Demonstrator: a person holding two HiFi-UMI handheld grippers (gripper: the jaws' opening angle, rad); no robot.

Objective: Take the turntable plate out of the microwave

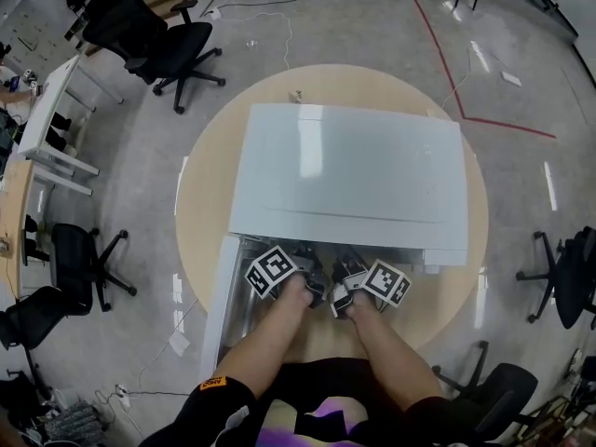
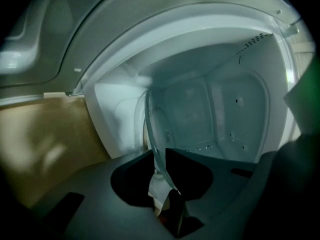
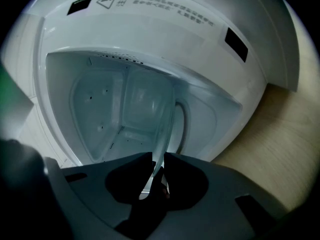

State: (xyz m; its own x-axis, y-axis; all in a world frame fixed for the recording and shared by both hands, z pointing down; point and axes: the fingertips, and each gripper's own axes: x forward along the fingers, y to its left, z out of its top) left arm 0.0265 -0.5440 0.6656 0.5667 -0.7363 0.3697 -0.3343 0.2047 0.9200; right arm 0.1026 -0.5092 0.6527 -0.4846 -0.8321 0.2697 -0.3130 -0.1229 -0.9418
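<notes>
Glass plate point(image 2: 150, 129) | extending forward into microwave point(image 1: 345, 175) | left gripper point(image 2: 159, 159) and right gripper point(image 3: 159, 160) each pinching its near rim | 2 grips side by side

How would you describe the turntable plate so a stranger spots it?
A white microwave sits on the round wooden table, door open. In its mouth, the left gripper and right gripper pinch the turntable plate: the only clear glass disc against white walls.

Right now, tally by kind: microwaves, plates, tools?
microwave: 1
plate: 1
tools: 2 (left tool, right tool, both shut on the plate)
total: 4
</notes>
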